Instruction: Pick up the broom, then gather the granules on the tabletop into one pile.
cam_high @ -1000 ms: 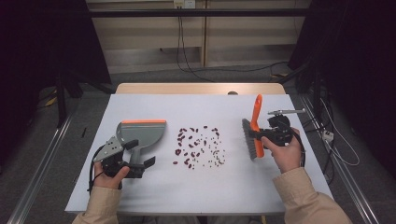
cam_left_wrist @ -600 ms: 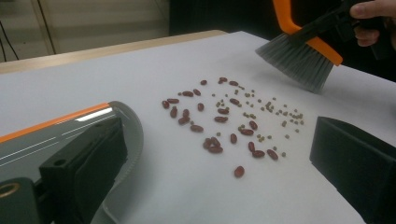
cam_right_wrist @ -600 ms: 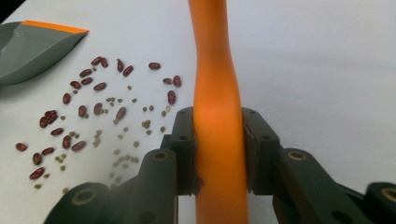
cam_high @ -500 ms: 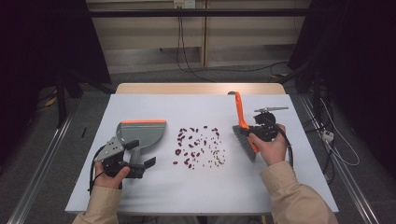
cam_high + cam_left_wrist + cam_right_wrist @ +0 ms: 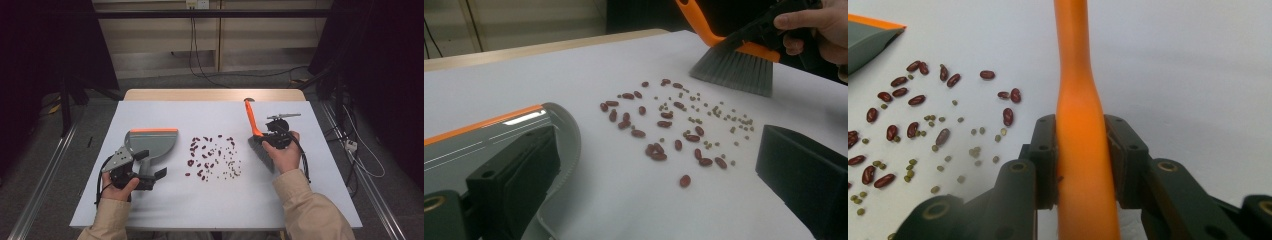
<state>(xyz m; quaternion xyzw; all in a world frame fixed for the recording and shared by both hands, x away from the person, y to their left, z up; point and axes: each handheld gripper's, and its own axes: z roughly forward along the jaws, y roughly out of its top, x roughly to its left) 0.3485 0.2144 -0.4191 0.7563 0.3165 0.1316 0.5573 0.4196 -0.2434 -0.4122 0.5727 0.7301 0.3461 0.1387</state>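
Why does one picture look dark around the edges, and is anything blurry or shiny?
High view: light falls on the table while the room around it stays dark. Left gripper view: a bright glare streak shines on the dustpan, and its near black jaws are blurry. Right gripper view: the brush handle looks soft up close.

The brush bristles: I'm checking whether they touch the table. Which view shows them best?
The left gripper view: the grey brush bristles show side-on, tips at the table. The high view shows them small; the right gripper view shows the orange handle.
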